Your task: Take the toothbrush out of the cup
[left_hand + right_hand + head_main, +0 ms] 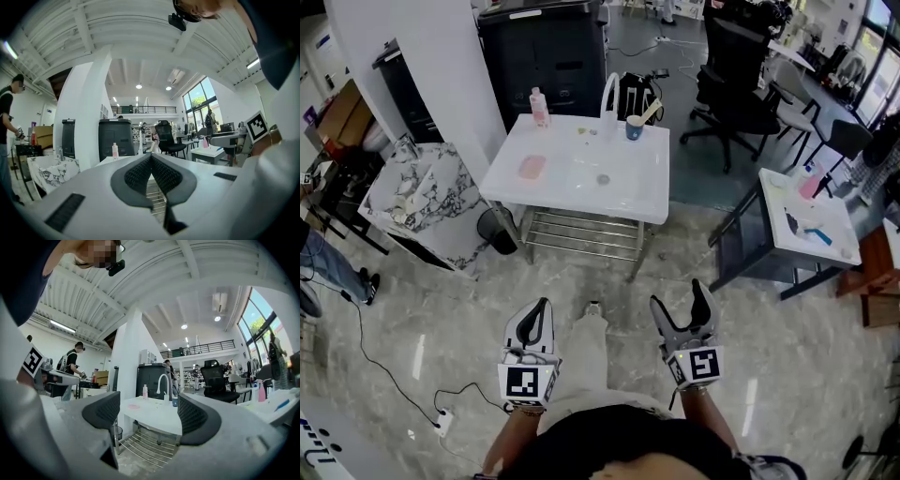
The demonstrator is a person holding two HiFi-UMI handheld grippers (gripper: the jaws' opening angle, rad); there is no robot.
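A blue cup stands at the far right of the white sink table, beside the white faucet. A pale toothbrush leans out of the cup to the right. Both grippers hang low over the floor, well short of the table. My left gripper is shut and holds nothing; its dark pads meet in the left gripper view. My right gripper is open and empty. In the right gripper view the cup shows far off between the jaws.
A pink bottle and a pink soap sit on the sink table. Behind it stand a black cabinet and an office chair. A marble-patterned counter is at left, another white table at right, a cable on the floor.
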